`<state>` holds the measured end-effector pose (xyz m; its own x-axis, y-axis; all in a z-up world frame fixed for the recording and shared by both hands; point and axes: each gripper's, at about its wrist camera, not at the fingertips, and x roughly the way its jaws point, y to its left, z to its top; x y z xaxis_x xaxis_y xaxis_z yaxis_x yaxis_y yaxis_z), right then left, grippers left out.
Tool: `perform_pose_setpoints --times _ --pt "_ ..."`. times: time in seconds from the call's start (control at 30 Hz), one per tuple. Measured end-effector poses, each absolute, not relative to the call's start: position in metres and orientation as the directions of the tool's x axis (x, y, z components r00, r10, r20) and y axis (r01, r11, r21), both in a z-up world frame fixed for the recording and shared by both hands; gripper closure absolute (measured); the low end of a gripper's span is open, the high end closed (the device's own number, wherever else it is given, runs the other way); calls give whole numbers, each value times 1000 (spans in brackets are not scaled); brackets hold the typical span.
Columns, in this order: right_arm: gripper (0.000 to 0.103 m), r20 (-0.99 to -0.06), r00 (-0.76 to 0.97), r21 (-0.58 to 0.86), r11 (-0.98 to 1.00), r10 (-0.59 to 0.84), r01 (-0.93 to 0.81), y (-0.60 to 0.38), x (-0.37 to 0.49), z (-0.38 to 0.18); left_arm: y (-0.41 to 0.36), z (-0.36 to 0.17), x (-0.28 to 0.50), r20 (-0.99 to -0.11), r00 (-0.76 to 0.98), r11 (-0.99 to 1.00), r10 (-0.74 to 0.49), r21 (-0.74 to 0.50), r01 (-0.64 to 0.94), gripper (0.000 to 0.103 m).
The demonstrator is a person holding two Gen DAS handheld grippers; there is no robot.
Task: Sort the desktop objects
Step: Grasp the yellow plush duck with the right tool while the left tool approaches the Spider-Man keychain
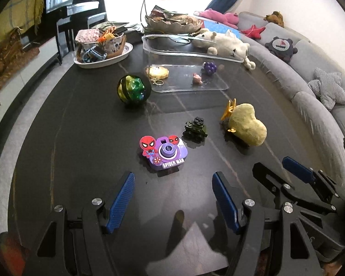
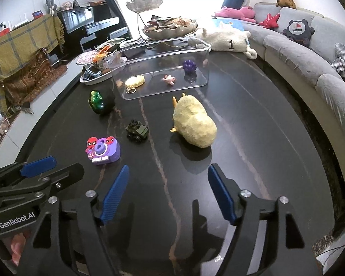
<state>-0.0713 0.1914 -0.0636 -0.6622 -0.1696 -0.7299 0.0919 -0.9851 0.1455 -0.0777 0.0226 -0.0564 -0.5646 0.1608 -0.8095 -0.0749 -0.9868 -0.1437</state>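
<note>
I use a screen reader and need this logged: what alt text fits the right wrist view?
The right tongs stand open and empty over a dark table, aimed at a yellow plush toy. Left of it lie a block tank, a purple toy camera and a green ball; behind, a clear bin holds small trinkets.

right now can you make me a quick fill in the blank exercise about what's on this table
1. The clear bin holds a yellow keychain, a pink figure and a ____ grape toy.
2. The toy camera bears the words Spider ____.
3. Both the left gripper and the right gripper are ____, holding nothing.
4. The white plush carries the number ____.

Missing words: purple; Man; open; 1
</note>
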Motion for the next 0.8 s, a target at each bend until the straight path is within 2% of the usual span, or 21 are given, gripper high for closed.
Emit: perform_pose_setpoints --times 0.13,0.27,0.3,0.43,0.63,0.8 --pt "31 -729 -665 132 -987 -163 97 193 -80 -65 24 -59 -87 -819 -553 -988 155 -138 -72 37" --pt "17 -734 -662 113 -988 -152 102 196 -92 -68 24 -60 -97 -827 -548 -993 121 -104 -63 37" --pt "16 -736 -659 112 -988 -154 105 196 -95 -69 25 -61 -101 -831 -542 -993 120 -100 -67 37" --pt "16 -739 -661 87 -991 -130 98 198 -101 -72 26 -68 -110 -844 -517 -990 140 -116 -80 37" --pt "16 -752 -649 75 -993 -113 86 202 -109 -76 32 -75 -117 -837 -539 -994 98 -60 -88 37" --pt "16 -761 -642 46 -994 -98 98 201 -115 -78 33 -89 -124 -850 -519 -996 89 -60 -73 37"
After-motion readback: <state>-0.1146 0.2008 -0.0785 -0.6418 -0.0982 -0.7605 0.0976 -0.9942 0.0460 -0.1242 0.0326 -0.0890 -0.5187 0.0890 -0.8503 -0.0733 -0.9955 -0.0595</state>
